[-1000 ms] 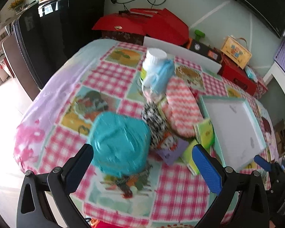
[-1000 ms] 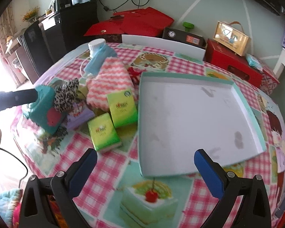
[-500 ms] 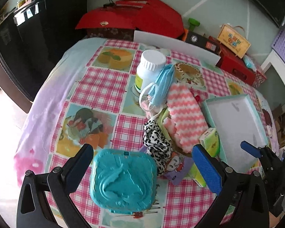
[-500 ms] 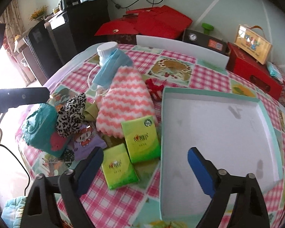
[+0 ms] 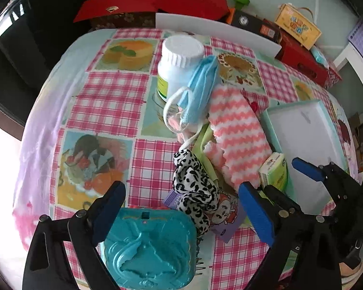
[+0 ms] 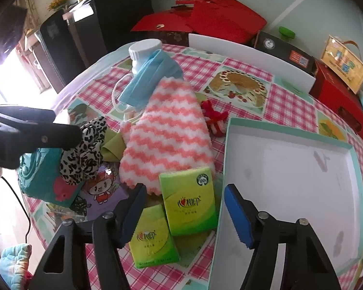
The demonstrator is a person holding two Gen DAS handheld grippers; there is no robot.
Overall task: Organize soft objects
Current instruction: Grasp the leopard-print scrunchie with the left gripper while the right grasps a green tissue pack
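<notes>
My left gripper [image 5: 184, 211] points down over the pile's near end, jaws wide and closing slightly. A teal embossed pouch [image 5: 147, 249] and a leopard-print scrunchie [image 5: 196, 188] lie between its fingers, untouched. My right gripper [image 6: 185, 213] hovers over two green tissue packs [image 6: 188, 200], jaws closing, pads clear of the upper pack. Behind them lie a pink-and-white zigzag cloth [image 6: 167, 135] and a blue face mask [image 6: 150, 82] draped on a white bottle [image 6: 142, 50]. A white tray with a teal rim [image 6: 230, 145] sits to the right.
A purple cartoon packet [image 6: 101, 193], a green cloth [image 6: 111, 145] and a small red bow [image 6: 213, 116] are in the pile. Red boxes [image 6: 343, 106] and a white board [image 6: 249, 55] line the table's far edge. Dark furniture [image 6: 84, 36] stands at the left.
Both grippers moved in over the pile. The left tipped down over the teal pouch. The right shifted left from the tray to the tissue packs, and its jaws narrowed.
</notes>
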